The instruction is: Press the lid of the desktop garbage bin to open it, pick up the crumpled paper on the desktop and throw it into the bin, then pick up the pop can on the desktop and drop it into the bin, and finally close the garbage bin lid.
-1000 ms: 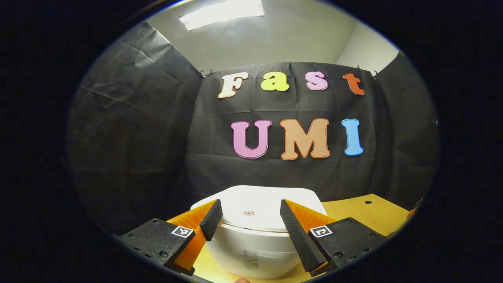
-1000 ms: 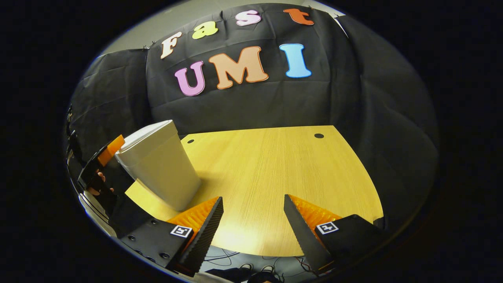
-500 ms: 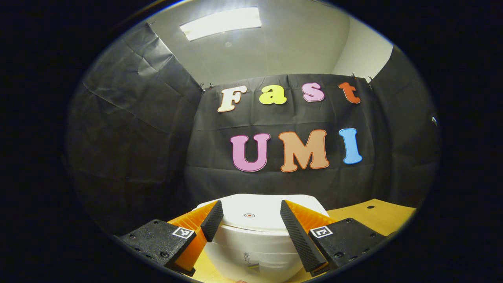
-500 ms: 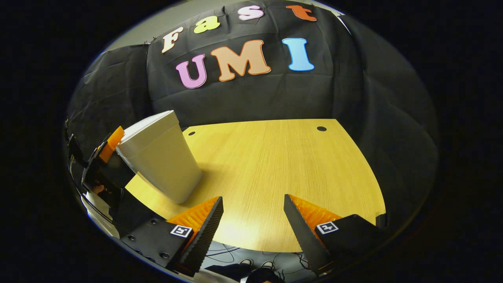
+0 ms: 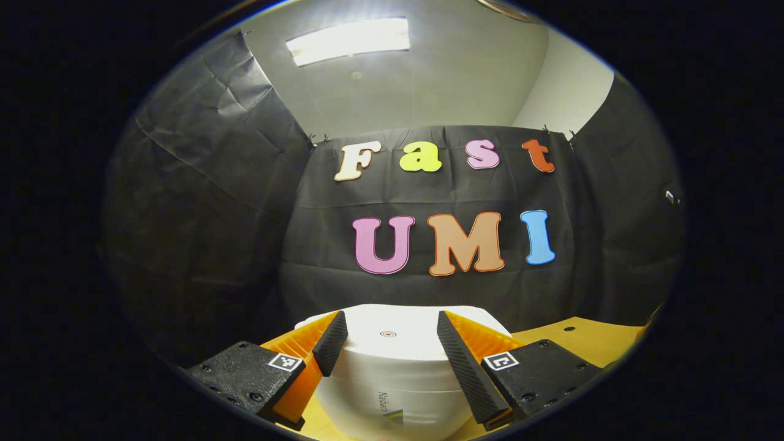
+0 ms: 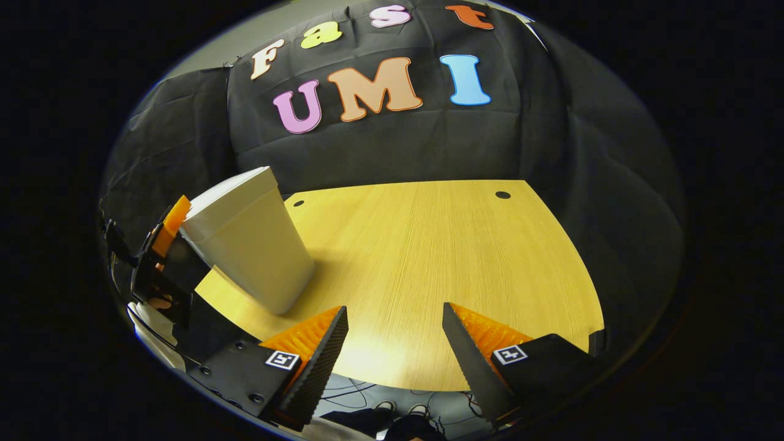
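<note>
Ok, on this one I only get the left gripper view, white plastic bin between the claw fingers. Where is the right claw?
Observer: The right claw hangs open above the near edge of the light wooden tabletop, holding nothing.
Operator: And the bin from the side?
Observer: The white plastic bin stands upright on the tabletop, its flat lid down flush.
Operator: How close is the left claw?
Observer: The left claw is level with the lid at the bin's side; contact I cannot tell.
</note>
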Available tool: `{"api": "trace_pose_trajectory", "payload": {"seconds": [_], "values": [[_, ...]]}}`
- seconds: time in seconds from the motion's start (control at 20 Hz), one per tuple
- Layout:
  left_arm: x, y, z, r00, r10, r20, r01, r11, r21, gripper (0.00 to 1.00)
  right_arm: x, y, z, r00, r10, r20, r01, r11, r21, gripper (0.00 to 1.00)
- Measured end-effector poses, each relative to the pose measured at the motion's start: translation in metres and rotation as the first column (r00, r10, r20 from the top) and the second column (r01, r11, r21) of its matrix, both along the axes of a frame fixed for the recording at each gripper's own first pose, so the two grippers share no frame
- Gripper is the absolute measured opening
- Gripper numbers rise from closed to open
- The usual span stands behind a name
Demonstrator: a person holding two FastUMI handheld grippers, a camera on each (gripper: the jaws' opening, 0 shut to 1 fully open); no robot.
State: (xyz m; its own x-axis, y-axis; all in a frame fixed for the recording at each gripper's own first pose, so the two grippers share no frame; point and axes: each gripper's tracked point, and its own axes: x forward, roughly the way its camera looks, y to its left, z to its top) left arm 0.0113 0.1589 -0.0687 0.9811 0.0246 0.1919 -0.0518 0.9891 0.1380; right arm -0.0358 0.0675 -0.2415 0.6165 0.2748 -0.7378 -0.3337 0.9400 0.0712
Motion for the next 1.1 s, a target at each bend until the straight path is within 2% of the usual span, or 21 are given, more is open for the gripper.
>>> {"api": "trace_pose_trajectory", "payload": {"seconds": [0.15, 0.35, 0.6, 0.65, 0.75, 0.85, 0.95, 1.1], "values": [[0.004, 0.002, -0.003, 1.000, -0.008, -0.019, 0.007, 0.999, -0.038, 0.92, -0.003, 0.002, 0.001, 1.000, 0.006, 0.004, -0.006, 1.000, 0.004, 0.98], [0.001, 0.000, 0.001, 0.999, -0.035, -0.014, 0.035, 0.999, -0.007, 0.91, -0.006, 0.003, 0.005, 1.000, 0.015, 0.015, -0.015, 1.000, 0.004, 0.98], [0.006, 0.000, 0.004, 0.999, -0.002, -0.052, 0.003, 1.000, 0.020, 0.90, -0.005, 0.004, 0.018, 0.999, 0.008, 0.046, -0.009, 1.000, 0.023, 0.98], [0.004, -0.002, 0.008, 0.999, 0.001, -0.050, 0.000, 1.000, 0.022, 0.90, -0.004, 0.004, 0.021, 0.998, 0.006, 0.054, -0.007, 1.000, 0.028, 0.98], [-0.003, -0.012, 0.042, 1.000, -0.007, 0.029, 0.005, 0.999, 0.051, 0.90, -0.003, 0.004, 0.027, 0.997, 0.000, 0.072, -0.003, 0.999, 0.037, 0.98], [-0.005, -0.031, 0.070, 0.997, -0.041, 0.071, 0.034, 0.994, 0.100, 0.90, 0.000, 0.004, 0.032, 0.996, -0.006, 0.092, 0.002, 0.999, 0.044, 0.98], [-0.003, -0.054, 0.081, 0.995, -0.082, 0.061, 0.073, 0.988, 0.135, 0.91, 0.004, 0.005, 0.039, 0.994, -0.015, 0.111, 0.008, 0.998, 0.062, 0.98], [-0.015, -0.107, 0.080, 0.982, -0.188, 0.034, 0.184, 0.978, 0.095, 0.91, 0.011, 0.007, 0.049, 0.989, -0.036, 0.142, 0.023, 0.995, 0.096, 0.98]]}}
